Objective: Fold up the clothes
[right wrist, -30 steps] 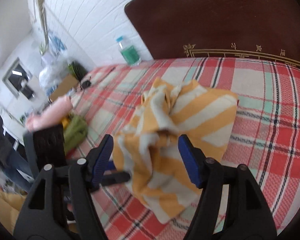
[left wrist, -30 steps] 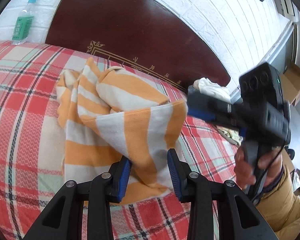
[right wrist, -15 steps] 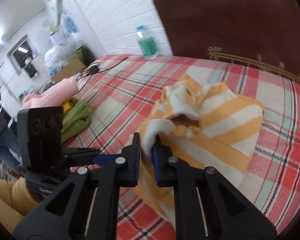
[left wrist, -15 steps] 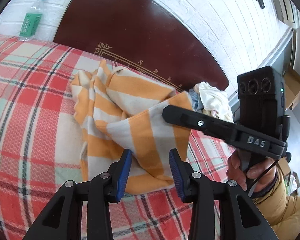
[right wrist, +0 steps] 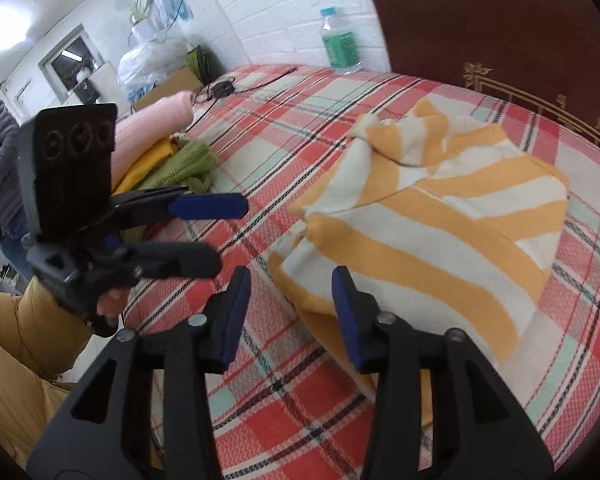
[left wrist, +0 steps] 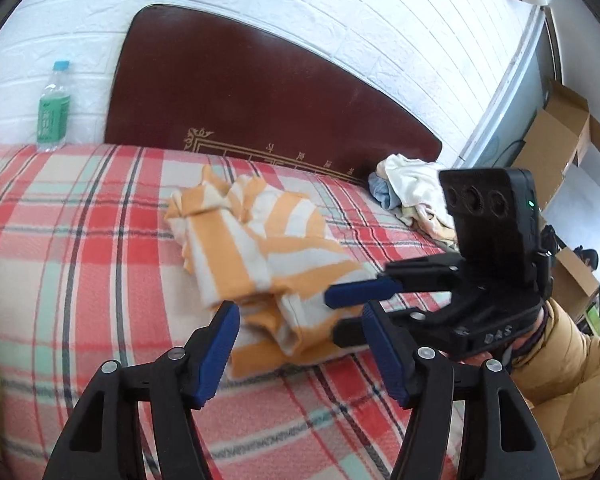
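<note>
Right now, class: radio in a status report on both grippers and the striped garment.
Left gripper, right gripper opening, both empty. Striped garment bunched on bed. Nothing blocking.

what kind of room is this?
Most likely a lived-in bedroom: a bed with a plaid sheet and dark headboard against a white brick wall, with clothes piled on the bed.

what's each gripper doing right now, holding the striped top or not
Left gripper: jaws opening, nothing gripped; striped top lies loose.
Right gripper: jaws opening, holding nothing.
</note>
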A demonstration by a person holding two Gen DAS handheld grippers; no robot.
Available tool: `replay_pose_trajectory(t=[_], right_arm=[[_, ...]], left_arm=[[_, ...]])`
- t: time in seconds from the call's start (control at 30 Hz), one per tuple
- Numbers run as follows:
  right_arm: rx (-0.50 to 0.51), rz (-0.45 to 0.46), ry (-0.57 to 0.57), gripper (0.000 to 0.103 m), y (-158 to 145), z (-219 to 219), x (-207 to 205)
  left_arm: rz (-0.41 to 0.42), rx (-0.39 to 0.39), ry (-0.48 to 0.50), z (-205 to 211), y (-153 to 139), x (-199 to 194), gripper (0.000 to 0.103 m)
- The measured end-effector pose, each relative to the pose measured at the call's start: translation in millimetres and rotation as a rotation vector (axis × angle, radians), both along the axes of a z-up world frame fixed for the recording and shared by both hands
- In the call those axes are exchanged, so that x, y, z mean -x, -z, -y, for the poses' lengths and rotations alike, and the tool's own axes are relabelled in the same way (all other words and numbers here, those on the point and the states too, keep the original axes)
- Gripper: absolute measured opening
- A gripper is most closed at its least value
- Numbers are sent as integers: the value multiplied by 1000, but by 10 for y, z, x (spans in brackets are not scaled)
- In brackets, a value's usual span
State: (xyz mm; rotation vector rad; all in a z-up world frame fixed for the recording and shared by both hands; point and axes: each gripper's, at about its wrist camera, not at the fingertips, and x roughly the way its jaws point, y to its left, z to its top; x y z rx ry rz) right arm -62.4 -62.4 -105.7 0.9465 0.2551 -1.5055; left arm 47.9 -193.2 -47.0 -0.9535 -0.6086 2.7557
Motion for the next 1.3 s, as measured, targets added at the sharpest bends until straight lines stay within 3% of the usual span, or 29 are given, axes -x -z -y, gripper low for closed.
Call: replay_pose_trajectory(t=[0.13,0.37,0.57,0.67,0.77,0.9,1.07,1.17,1.2,1.3], right_arm=[[1,-60,80,45,-26,-113,86],[-107,-172,49,46,196,1,-49],[-102,-141,69,46,237,-35,23],[-96,-122,80,46,254,-56,47],[-88,-101,87,49,282,-77,72],[-79,-80,93,49,299,-88,109],[-77,-69,77,49,284,-94,88],[-83,-84,57,50,286,-92,23],[-82,-87,49,50,280,-96,0],[-33,-61,25,50,196,-130,-26]], left_arm=[[43,9,-41,87,24,282,65],[147,161,-63,95,160,797,65],[237,259,-86,237,294,1149,64],[258,308,-94,293,336,1269,53],[249,358,-114,318,311,1341,49],[248,326,-147,421,290,1433,48],[294,413,-186,372,426,1629,49],[264,473,-212,324,423,1659,51],[257,460,-236,352,402,1642,51],[226,274,-298,584,318,1447,51]])
